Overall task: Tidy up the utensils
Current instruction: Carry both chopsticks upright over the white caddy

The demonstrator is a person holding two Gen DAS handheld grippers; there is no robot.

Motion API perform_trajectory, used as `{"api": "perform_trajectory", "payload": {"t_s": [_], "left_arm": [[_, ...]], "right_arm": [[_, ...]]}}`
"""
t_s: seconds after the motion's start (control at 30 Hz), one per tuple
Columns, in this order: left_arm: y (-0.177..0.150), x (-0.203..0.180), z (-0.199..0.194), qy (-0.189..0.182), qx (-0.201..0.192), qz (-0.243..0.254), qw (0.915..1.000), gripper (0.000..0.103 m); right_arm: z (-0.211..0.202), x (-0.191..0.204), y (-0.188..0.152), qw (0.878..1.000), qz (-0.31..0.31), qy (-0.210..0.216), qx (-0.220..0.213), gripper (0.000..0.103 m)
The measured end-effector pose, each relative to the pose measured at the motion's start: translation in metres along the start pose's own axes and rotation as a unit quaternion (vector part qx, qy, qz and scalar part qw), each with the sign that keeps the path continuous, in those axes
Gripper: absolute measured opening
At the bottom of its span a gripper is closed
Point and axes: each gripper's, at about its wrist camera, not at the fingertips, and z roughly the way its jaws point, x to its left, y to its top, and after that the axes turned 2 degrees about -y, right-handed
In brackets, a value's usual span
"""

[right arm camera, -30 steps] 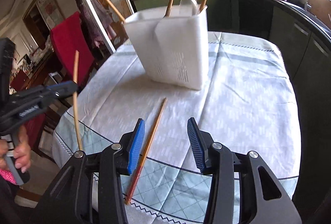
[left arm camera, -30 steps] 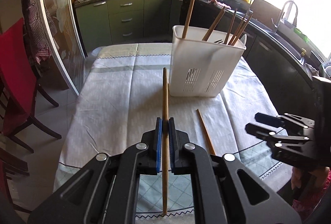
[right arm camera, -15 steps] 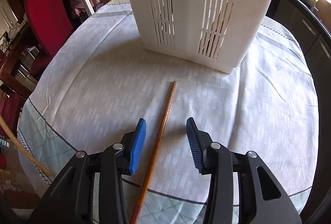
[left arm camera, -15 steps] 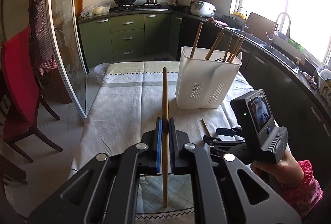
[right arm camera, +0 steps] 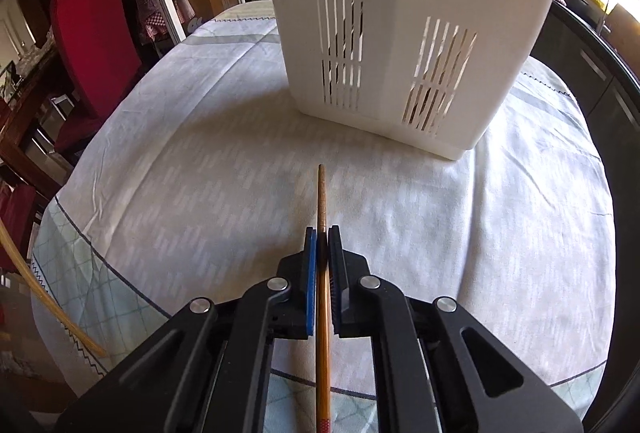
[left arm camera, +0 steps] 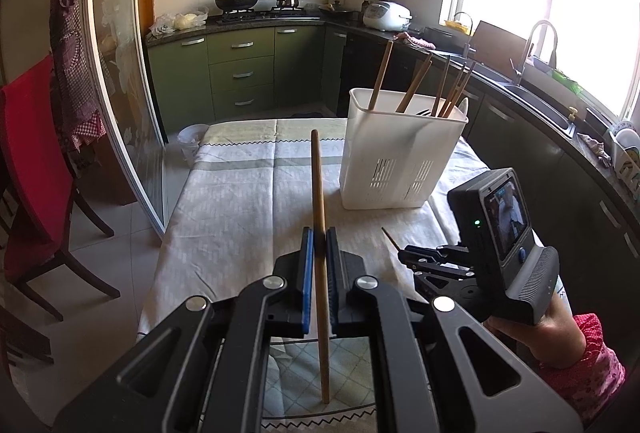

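Right gripper (right arm camera: 322, 233) pinches table chopstick (right arm camera: 321, 193), axis pointing far toward holder (right arm camera: 400, 33); left gripper (left arm camera: 319, 237) clamps raised chopstick (left arm camera: 317, 173).

We see our left gripper (left arm camera: 319, 253) as black angular arms with cut-out slots, round silver screws at the joints, and blue pads on the fingers. Our right gripper (right arm camera: 323, 253) matches it. At lower right of the left view, its black camera block has a small screen, green light and blue button, above a pink patterned sleeve (left arm camera: 592, 365).
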Motion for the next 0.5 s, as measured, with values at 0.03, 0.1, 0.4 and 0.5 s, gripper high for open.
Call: {"api": "perform_trajectory", "payload": {"t_s": [0.03, 0.1, 0.4, 0.5], "left_arm": [[0.0, 0.0, 0.0, 0.0, 0.0, 0.0, 1.0, 0.006], [0.0, 0.0, -0.001, -0.001, 0.001, 0.001, 1.0, 0.006], [0.0, 0.0, -0.002, -0.003, 0.0, 0.007, 1.0, 0.006], [-0.001, -0.001, -0.002, -0.006, -0.001, 0.01, 0.9999, 0.006]], "right_arm": [[-0.008, -0.002, 0.001, 1.0, 0.003, 0.006, -0.008, 0.007], [-0.028, -0.007, 0.005, 0.999, 0.008, 0.013, -0.032, 0.007], [-0.133, -0.027, -0.013, 0.99, 0.02, 0.032, -0.138, 0.007], [-0.156, -0.032, -0.024, 0.988, 0.02, 0.031, -0.153, 0.007]]}}
